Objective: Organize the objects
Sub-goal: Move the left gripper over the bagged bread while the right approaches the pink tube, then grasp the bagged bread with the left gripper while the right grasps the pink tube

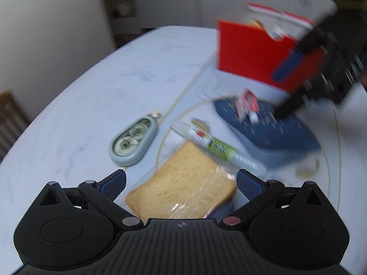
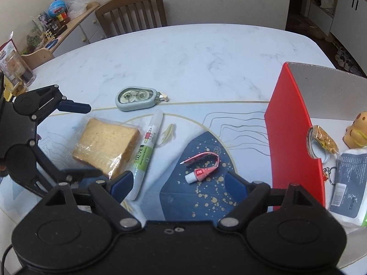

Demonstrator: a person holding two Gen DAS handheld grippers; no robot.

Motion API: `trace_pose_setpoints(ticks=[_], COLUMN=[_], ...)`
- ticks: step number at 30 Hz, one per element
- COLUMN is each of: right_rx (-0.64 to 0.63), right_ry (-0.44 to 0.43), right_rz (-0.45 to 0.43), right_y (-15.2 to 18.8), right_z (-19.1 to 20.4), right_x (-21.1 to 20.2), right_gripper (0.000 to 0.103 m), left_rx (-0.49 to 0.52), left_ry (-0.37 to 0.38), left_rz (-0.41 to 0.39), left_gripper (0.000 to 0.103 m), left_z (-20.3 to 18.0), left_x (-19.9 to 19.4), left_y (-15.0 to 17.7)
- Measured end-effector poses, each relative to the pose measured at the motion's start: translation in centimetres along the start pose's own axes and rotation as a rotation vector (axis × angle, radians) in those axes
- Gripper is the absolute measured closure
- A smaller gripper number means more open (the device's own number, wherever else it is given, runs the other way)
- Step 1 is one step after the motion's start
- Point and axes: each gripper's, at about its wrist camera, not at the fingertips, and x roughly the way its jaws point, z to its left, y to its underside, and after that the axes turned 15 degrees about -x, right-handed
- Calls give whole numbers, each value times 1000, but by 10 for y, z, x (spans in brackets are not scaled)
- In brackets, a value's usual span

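A wrapped slice of bread (image 1: 183,183) lies on the white table, also in the right wrist view (image 2: 105,144). My left gripper (image 1: 181,182) is open, its jaws on either side of the bread; it shows in the right wrist view (image 2: 89,139). A white and green glue pen (image 2: 146,149), a grey-green correction tape dispenser (image 2: 137,97) and a folded red tube (image 2: 201,167) lie nearby. My right gripper (image 2: 179,183) is open and empty above the blue mat patch (image 2: 195,197), just short of the tube. A red box (image 2: 293,126) stands at the right.
The box holds a white packet (image 2: 348,183), a snack bag (image 2: 323,139) and a yellow toy (image 2: 357,130). A wooden chair (image 2: 133,11) stands behind the table. A sideboard (image 2: 68,27) with clutter is at the far left.
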Motion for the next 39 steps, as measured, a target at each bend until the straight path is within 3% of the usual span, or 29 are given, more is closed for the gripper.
trace_pose_setpoints(ticks=[4,8,14,18,29,39], right_rx=[16,22,63,137,189,111], right_ry=[0,-4,-2,17,59,107], right_rz=[9,24,51,78,147,135], right_y=[-3,-8,-19,-23,-25,-21], right_z=[-1,0,-3,-13,-22,-10], right_x=[5,11,25,38,66,70], right_gripper=[16,16,16,16,17,24], left_rx=[84,99,61,26,-122,-275], left_ry=[49,104,171,177,60,-48], left_rz=[25,39,84,66,-5,-27], left_gripper=[0,0,0,0,0,0], left_z=[4,12,26,29,17,3], left_x=[9,17,32,33,30,27], left_y=[2,-3,-1,5,21,28])
